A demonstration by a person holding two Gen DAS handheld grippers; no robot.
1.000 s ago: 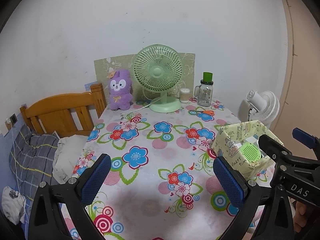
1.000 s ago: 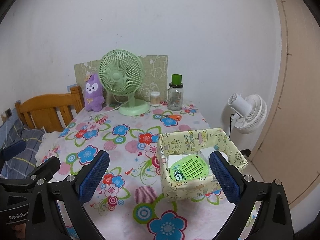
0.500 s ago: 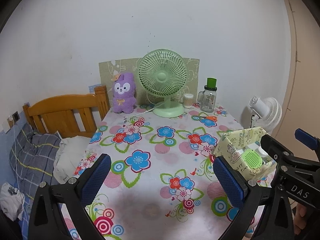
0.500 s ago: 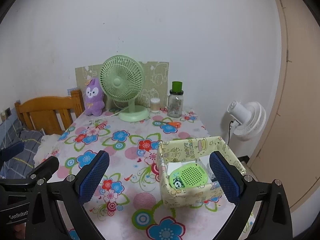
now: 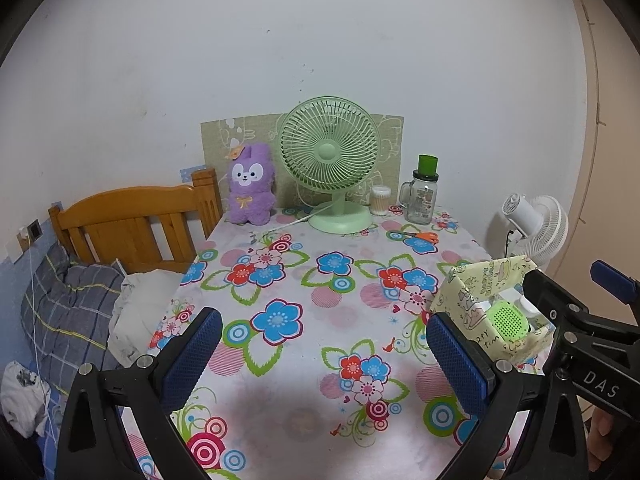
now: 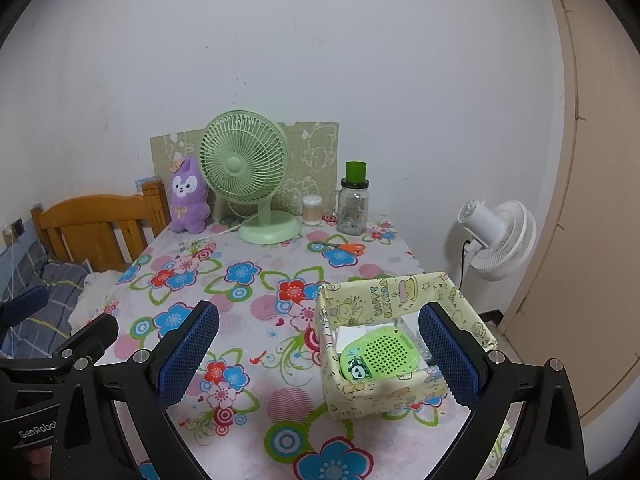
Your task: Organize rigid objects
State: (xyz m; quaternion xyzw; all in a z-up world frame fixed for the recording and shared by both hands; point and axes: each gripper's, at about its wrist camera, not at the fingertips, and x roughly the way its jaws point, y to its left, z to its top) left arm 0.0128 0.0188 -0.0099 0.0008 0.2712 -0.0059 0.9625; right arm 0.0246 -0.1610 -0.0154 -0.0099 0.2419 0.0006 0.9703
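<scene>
**Me:** Right wrist view has the box (image 6: 404, 344) at the near right corner of the table (image 6: 248, 312). A green speaker (image 6: 380, 354) lies in it on top of something white. My right claw (image 6: 318, 354) is spread wide and holds nothing. One pad looks level with the box's right wall, but I cannot tell if it touches.

**Partner:** And the left one?

**Me:** Left claw (image 5: 328, 358) is just as wide, also with nothing in it, hovering over bare flowered cloth near the front edge. From that side the box (image 5: 486, 308) sits to its right, partly behind the other tool.

**Partner:** So how much of the tidying is done?

**Me:** My guess is most of it. The small hard things seem to be in the box, and the middle of the table has nothing loose on it. What remains is along the back: scissors (image 6: 344, 246) lying flat, a jar (image 6: 353, 208) with a green lid, a small tub (image 6: 312, 210), the fan (image 6: 250, 184) and a purple plush (image 6: 188, 198).

**Partner:** Do the scissors go in?

**Me:** They look like the likeliest leftover, being rigid and lying out of line. The fan and jar seem placed already, and the plush is soft, so I'd leave it. Whether anything more is wanted, I can't say from here.
</scene>
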